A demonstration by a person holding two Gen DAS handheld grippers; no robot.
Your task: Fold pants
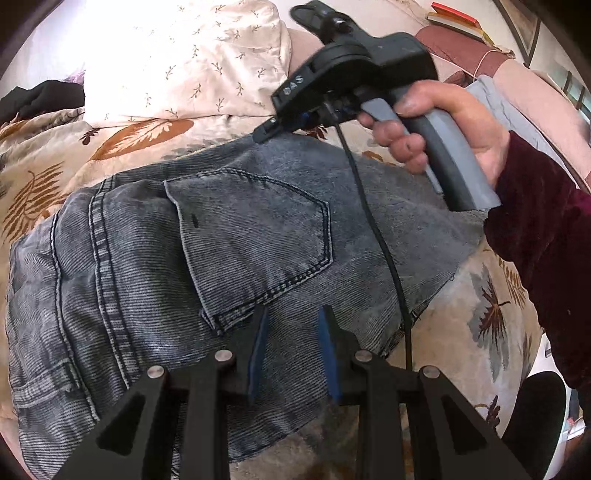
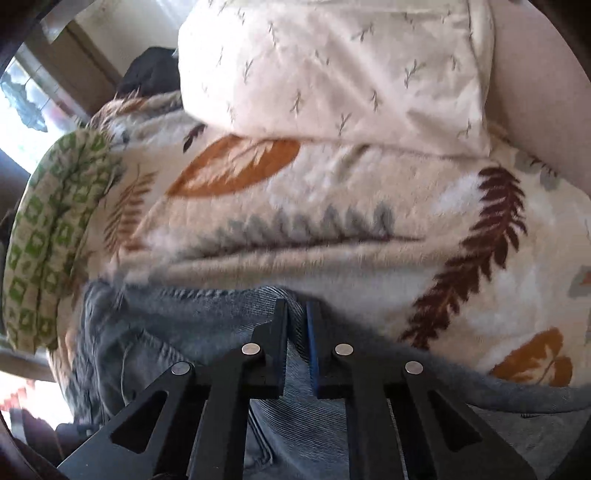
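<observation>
Grey-blue denim pants (image 1: 229, 236) lie folded on a leaf-print blanket (image 1: 491, 314), back pocket facing up. My left gripper (image 1: 293, 314) hovers just above the pants near the pocket's lower corner, jaws open and empty. My right gripper (image 1: 266, 134), held in a hand, points at the pants' far edge in the left wrist view. In the right wrist view the right gripper (image 2: 297, 306) has its jaws nearly closed with a fold of the pants (image 2: 295, 413) between them at the far edge.
A white pillow (image 1: 184, 59) with a small leaf print lies beyond the pants. A green-patterned cloth (image 2: 55, 236) sits at the left. Dark clothing (image 1: 40, 98) lies at the far left. Books (image 1: 458, 18) rest on a maroon piece of furniture at the back right.
</observation>
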